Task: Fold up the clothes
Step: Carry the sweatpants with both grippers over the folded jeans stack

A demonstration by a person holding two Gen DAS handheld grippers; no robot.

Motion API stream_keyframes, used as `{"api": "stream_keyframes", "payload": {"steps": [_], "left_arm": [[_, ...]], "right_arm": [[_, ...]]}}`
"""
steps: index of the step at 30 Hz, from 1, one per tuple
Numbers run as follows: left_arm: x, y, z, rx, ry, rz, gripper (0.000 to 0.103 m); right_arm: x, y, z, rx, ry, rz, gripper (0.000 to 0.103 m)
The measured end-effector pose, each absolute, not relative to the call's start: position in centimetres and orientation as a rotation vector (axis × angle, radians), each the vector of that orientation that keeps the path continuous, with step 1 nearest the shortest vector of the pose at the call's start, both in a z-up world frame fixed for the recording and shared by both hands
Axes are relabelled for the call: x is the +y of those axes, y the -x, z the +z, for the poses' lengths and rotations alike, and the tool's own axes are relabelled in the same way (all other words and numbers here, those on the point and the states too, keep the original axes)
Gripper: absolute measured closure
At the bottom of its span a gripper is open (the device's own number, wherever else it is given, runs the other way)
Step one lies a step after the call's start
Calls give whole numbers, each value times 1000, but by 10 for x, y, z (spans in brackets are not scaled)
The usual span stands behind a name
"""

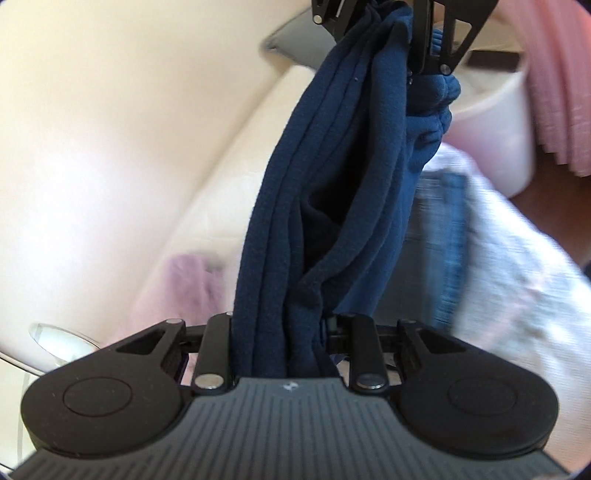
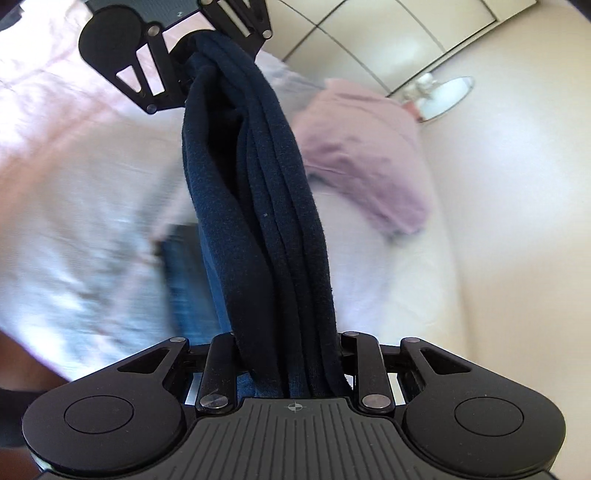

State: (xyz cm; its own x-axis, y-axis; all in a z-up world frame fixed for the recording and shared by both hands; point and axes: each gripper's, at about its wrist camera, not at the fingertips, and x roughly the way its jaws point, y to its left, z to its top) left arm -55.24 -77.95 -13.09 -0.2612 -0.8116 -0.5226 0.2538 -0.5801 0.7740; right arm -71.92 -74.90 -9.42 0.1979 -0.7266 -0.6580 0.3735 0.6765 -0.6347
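A home, most likely a bedroom. Shown by a wide bed with white sheet [image 2: 399, 280], a soft pink pillow [image 2: 365, 155], blurred pale floral bedding [image 2: 74, 229], pleated pink curtains [image 1: 554, 74], a white plastic tub [image 1: 506, 122], cream panelled cupboard doors [image 2: 388, 33] and a shiny cream floor [image 2: 517, 184].

The navy knit-cloth garment [image 1: 325, 206] pinched in my left tool [image 1: 280, 332] looks matt and faintly fuzzy, bunched into soft ropes. My right tool [image 2: 291, 354] is matt black plastic with small shiny metal rivets and a ribbed grey plastic face. The pink cloth piece [image 2: 369, 155] looks soft and dull. The cream floor [image 2: 517, 184] has a smooth sheen.
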Motion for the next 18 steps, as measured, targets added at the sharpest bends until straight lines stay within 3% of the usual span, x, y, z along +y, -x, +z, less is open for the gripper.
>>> {"api": "stream_keyframes", "payload": {"steps": [3,6,10,12,13,18], "left_arm": [[-830,568,-153,-753,-1237,-1846,79],[-861,573,-212,-725,-1256,-1822,78],[-861,573,-325,-636,-1427,-1838,67],[-852,572,-364,-638,-1492,-1828,67],[-847,570,-370,-653,-1467,-1816,67],[-849,558,-356,-578,-1413,-1835,62]], "right_arm": [[-812,737,-105,1102,435,-822,78],[-859,746,-143,1074,505,-838,78],[-867,747,-243,1122,499,-775,76],[-862,747,-292,1191,439,-669,66],[-855,747,-306,1187,444,-651,51],[-837,761,-296,1131,477,-683,49]]}}
